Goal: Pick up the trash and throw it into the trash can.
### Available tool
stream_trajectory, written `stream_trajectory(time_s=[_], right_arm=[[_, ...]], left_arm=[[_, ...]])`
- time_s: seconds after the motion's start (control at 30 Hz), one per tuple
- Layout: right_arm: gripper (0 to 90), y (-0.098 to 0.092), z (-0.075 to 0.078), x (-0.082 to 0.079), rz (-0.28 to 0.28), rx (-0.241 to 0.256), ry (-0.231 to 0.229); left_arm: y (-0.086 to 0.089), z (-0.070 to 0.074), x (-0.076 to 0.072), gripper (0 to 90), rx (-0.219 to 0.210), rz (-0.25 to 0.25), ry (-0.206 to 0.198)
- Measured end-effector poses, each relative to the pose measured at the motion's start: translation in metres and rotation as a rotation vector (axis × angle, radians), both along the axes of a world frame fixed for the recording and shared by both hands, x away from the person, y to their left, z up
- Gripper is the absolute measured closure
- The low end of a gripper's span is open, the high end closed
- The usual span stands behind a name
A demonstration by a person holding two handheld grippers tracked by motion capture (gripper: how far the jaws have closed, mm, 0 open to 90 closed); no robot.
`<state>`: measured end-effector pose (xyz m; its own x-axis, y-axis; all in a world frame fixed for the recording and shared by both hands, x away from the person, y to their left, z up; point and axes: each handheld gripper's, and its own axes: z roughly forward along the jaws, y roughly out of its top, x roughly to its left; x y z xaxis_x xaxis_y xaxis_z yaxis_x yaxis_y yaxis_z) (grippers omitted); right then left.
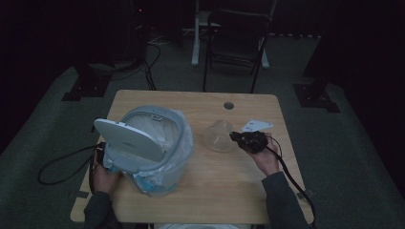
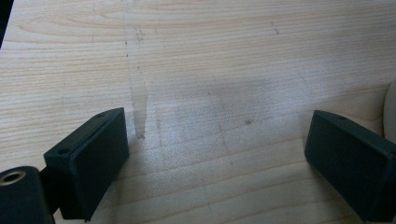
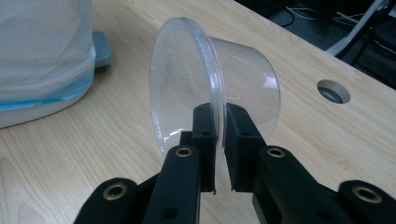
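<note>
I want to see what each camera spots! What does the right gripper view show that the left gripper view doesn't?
Right gripper view: the right tongs shut on the rim of a clear cup, held tipped on its side, with a lined bin off to one side and a round hole in the table.

Left gripper view: the left tongs wide open with nothing between them, above bare wood.

Both: black tongs rising from the bottom edge, and the same pale wooden table.
</note>
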<state>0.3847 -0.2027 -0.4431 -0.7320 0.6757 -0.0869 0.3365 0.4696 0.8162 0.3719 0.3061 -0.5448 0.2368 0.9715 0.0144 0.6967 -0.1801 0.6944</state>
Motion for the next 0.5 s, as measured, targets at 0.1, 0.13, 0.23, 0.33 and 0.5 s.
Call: stream_trajectory(time_s=[0.1,0.13,0.23,0.33,0.5], right_arm=[[83.1,0.000,0.002,0.001,-0.003,0.000,-0.002],[83.1,-0.001,0.003,0.002,-0.005,0.000,-0.002],[83.1,-0.001,0.004,0.003,-0.008,0.005,-0.002],[83.1,-0.001,0.006,0.004,-0.007,0.004,-0.004],[83.1,0.003,0.017,0.006,0.000,-0.002,-0.024]], left_arm=[[0.000,0.000,0.000,6.9,0.000,0.000,0.000],[0.000,0.000,0.000,6.9,0.000,0.000,0.000],[0.000,0.000,0.000,6.9,0.000,0.000,0.000],[0.000,0.000,0.000,6.9,0.001,0.001,0.000],[0.000,0.000,0.000,6.9,0.000,0.000,0.000]])
